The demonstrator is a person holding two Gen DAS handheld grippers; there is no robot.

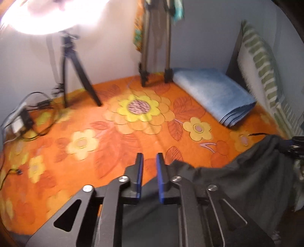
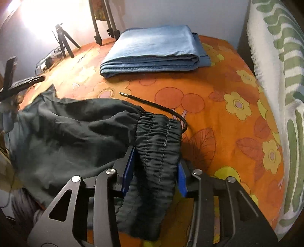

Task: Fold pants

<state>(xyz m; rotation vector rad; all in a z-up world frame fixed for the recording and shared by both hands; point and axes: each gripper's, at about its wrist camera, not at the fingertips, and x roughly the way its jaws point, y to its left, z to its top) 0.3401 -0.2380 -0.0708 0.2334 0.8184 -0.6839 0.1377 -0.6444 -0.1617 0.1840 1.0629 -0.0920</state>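
Observation:
Dark grey-green pants [image 2: 72, 133] lie crumpled on the orange flowered bedspread [image 2: 218, 91]. Their elastic waistband [image 2: 159, 136] sits bunched between the blue pads of my right gripper [image 2: 154, 167], which is shut on it; a black drawstring [image 2: 152, 103] sticks out past it. In the left wrist view the pants [image 1: 247, 182] hang at the lower right, under and beside my left gripper [image 1: 150, 163]. Its blue-padded jaws stand a small gap apart with only bedspread [image 1: 76, 117] seen between them. The left gripper also shows at the left edge of the right wrist view [image 2: 11, 79].
A folded blue pair of pants [image 2: 153, 49] lies at the back of the bed [image 1: 212, 95]. A green-and-white striped pillow [image 2: 281, 85] leans along the right. Two tripods [image 1: 76, 76] [image 1: 155, 57], a bright lamp [image 1: 47, 15] and cables with a charger [image 1: 20, 121] stand at the far left.

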